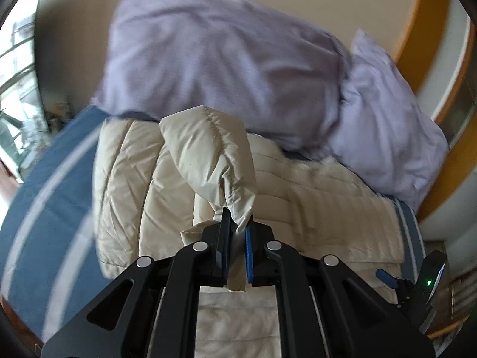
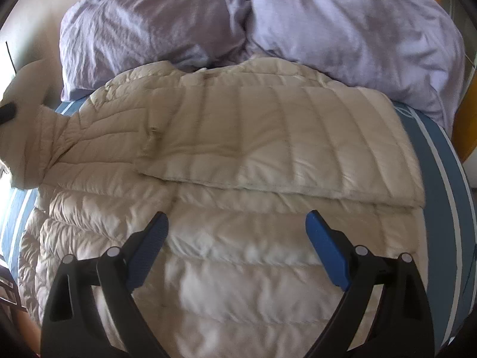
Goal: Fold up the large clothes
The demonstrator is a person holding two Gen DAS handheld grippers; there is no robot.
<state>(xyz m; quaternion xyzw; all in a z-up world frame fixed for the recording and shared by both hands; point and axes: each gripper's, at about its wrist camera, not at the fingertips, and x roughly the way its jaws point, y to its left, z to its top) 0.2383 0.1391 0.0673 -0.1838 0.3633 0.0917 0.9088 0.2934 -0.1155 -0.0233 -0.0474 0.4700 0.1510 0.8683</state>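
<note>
A cream quilted puffer jacket [image 2: 238, 155] lies spread on the bed, with one side panel folded over its middle. My left gripper [image 1: 237, 226] is shut on the end of the jacket's sleeve [image 1: 214, 155] and holds it lifted above the jacket body [image 1: 313, 197]. The same raised sleeve shows at the left edge of the right wrist view [image 2: 32, 113]. My right gripper [image 2: 237, 223] is wide open and empty, hovering just above the jacket's lower part. It also shows at the lower right of the left wrist view [image 1: 387, 276].
Two lilac pillows [image 2: 155, 21] [image 2: 351, 29] lie behind the jacket against a beige wall. The bed cover is blue with white stripes [image 1: 44, 185] [image 2: 441, 161]. A window is at the far left [image 1: 18, 68]. An orange-trimmed panel stands at the right [image 1: 417, 29].
</note>
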